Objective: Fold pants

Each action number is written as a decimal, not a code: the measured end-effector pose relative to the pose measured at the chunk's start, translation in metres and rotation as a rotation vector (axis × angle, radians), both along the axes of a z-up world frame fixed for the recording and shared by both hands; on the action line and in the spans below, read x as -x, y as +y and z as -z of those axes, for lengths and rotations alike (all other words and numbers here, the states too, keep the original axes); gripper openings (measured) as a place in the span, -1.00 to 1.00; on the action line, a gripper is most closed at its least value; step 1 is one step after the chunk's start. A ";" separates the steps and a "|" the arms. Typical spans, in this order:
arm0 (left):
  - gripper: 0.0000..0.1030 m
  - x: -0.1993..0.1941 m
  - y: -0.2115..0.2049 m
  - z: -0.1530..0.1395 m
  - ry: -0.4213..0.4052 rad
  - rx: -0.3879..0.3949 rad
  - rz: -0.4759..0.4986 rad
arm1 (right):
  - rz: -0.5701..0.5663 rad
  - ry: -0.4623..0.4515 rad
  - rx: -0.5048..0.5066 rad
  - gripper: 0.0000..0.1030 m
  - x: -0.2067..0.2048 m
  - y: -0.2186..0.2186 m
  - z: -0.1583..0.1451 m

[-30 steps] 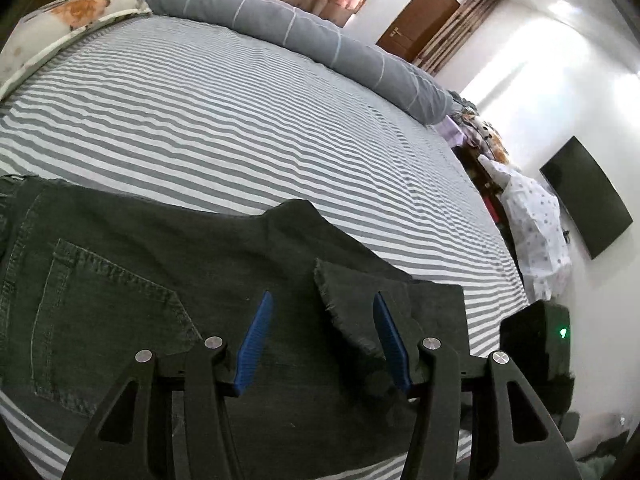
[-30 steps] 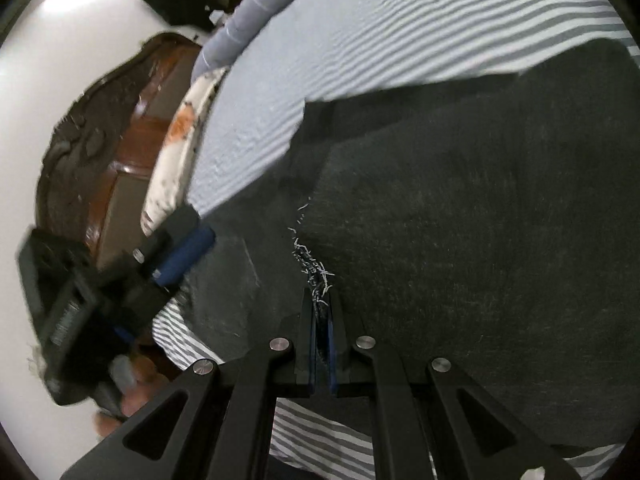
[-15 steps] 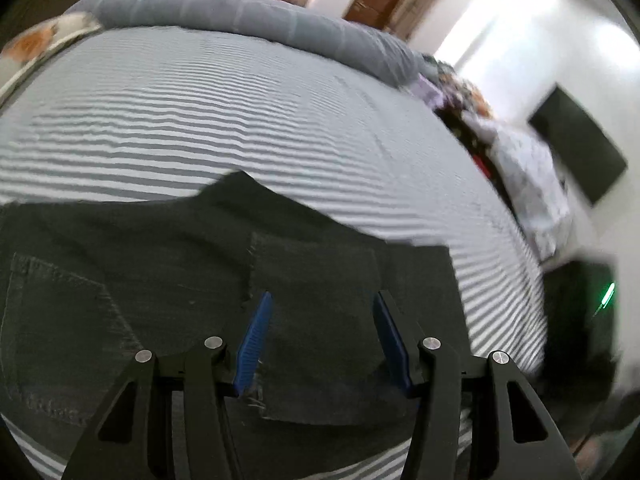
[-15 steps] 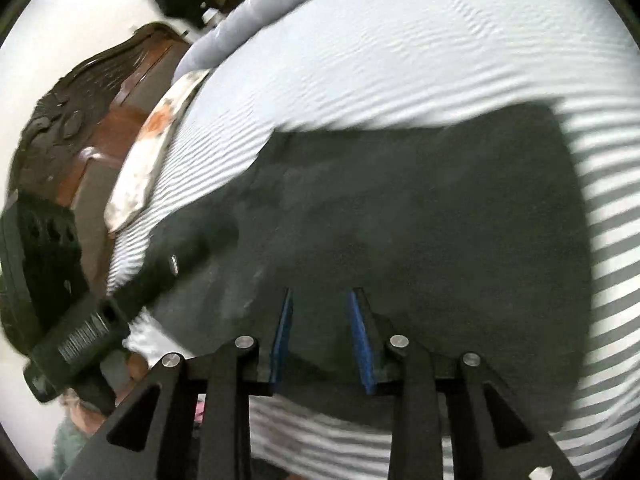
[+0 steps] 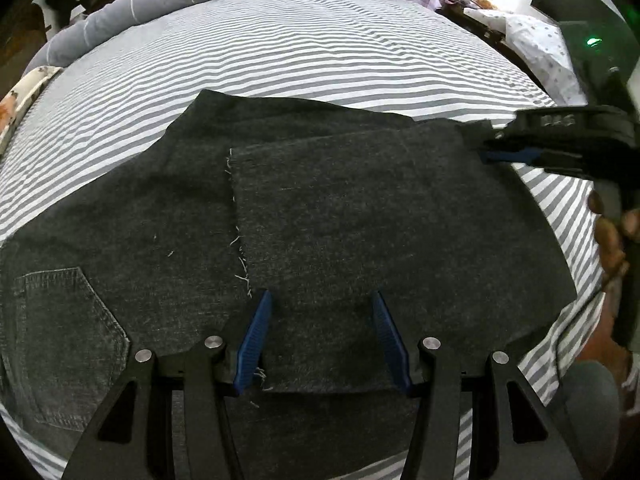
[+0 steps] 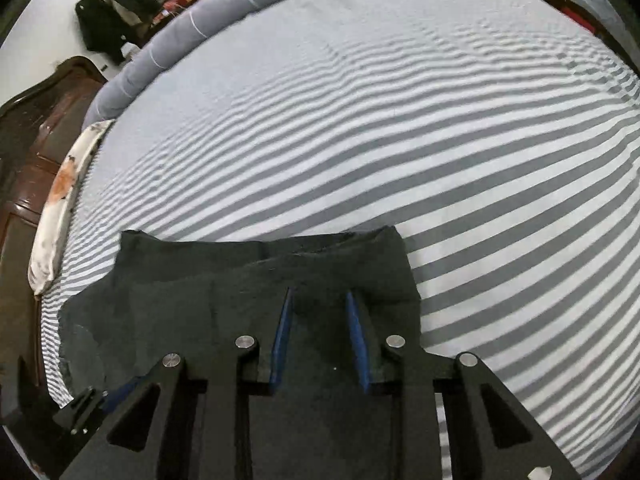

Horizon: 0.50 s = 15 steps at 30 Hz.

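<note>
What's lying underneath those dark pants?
Under the dark pants is a grey-and-white striped bedsheet, showing all around them. The folded-over leg rests on the pants' upper part; whatever lies between those layers stays covered.

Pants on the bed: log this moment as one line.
pants: leg folded over, flat on bed | left hand-held gripper: open | right hand-held gripper: open, empty

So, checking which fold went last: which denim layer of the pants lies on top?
The frayed-edge leg panel, folded over the pocket layer; its loose-thread edge sits atop it, between the left gripper fingers.
</note>
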<state>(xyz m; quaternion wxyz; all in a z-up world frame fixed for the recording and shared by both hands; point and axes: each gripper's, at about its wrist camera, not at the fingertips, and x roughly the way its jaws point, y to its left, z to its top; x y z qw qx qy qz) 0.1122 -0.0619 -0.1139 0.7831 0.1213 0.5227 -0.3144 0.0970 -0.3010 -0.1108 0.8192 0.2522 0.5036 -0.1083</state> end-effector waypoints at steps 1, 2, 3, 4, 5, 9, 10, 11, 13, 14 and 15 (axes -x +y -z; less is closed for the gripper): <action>0.04 -0.003 0.004 -0.002 0.017 0.019 -0.010 | 0.006 -0.002 -0.006 -0.49 0.002 0.000 0.001; 0.05 -0.005 0.010 -0.004 0.045 0.047 -0.027 | 0.004 -0.010 -0.007 -0.49 0.004 0.000 0.000; 0.04 -0.009 0.018 -0.006 0.075 0.084 -0.054 | -0.001 -0.013 -0.011 -0.49 0.007 0.002 0.000; 0.04 -0.013 0.028 -0.008 0.100 0.116 -0.089 | -0.003 -0.014 -0.018 -0.49 0.010 0.002 0.000; 0.04 -0.016 0.035 -0.008 0.114 0.132 -0.116 | -0.001 -0.015 -0.033 -0.49 0.016 0.003 0.000; 0.04 -0.018 0.049 -0.005 0.147 0.164 -0.160 | -0.021 -0.018 -0.059 -0.49 0.042 0.015 0.000; 0.04 -0.014 0.048 -0.004 0.140 0.144 -0.152 | -0.026 -0.018 -0.066 -0.49 0.050 0.018 0.000; 0.04 -0.012 0.045 -0.001 0.127 0.114 -0.142 | -0.032 -0.019 -0.072 -0.49 0.061 0.022 -0.001; 0.04 -0.005 0.041 0.000 0.096 0.080 -0.121 | -0.038 -0.015 -0.082 -0.49 0.076 0.027 -0.002; 0.04 -0.002 0.039 0.000 0.082 0.064 -0.110 | -0.045 -0.012 -0.085 -0.49 0.087 0.031 -0.003; 0.04 -0.002 0.040 0.000 0.078 0.059 -0.108 | -0.048 -0.009 -0.085 -0.49 0.094 0.033 -0.003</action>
